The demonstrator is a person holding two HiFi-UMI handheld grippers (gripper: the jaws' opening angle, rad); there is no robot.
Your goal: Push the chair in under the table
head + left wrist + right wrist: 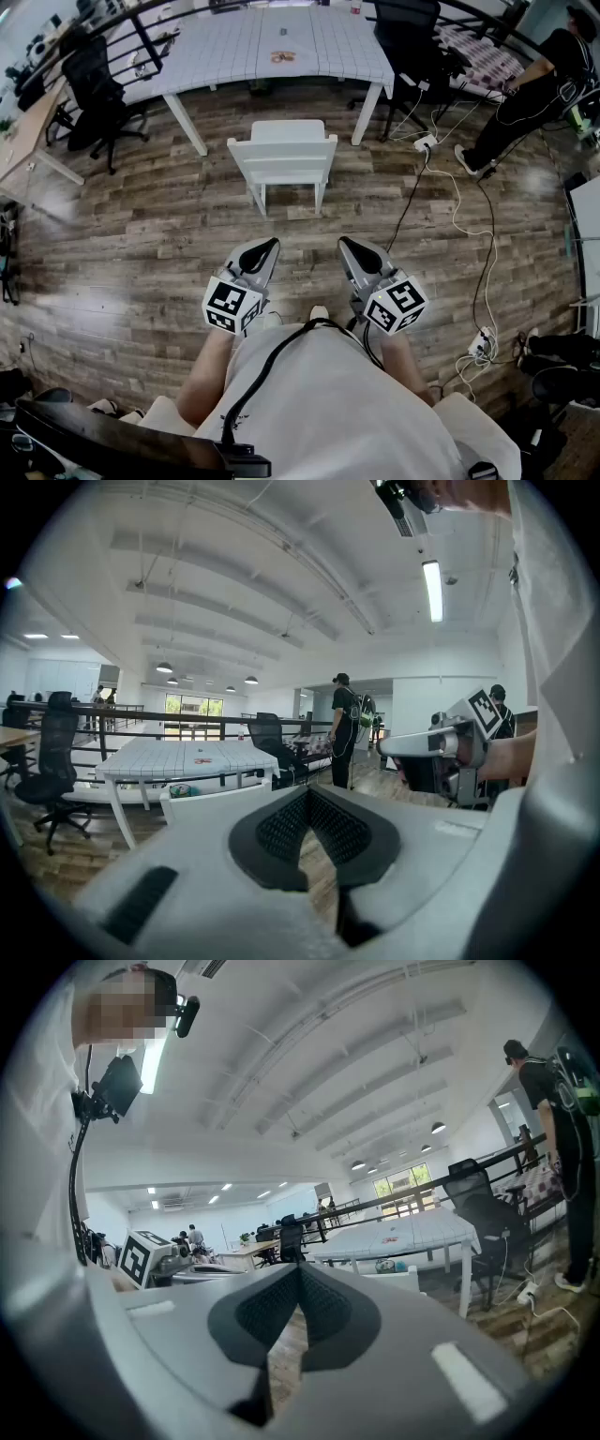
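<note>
A wood-plank floor (pixel 141 244) fills the room, white cables (pixel 469 216) trailing along its right side. A black office chair (pixel 94 80) stands far left, a second office chair (pixel 408 37) far right. A black railing (pixel 141 719) runs along the far edge, bright windows (pixel 187 705) beyond. A strip light (pixel 432 590) glows on the white ceiling (pixel 234 574)

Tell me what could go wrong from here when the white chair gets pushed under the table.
1. The left gripper and right gripper are shut and empty, apart from the chair; narrow tips pushing off-centre could turn it.
2. Turned, it may strike a table leg.
3. A black cable crosses the floor right of the path; a step there could snag it.
</note>
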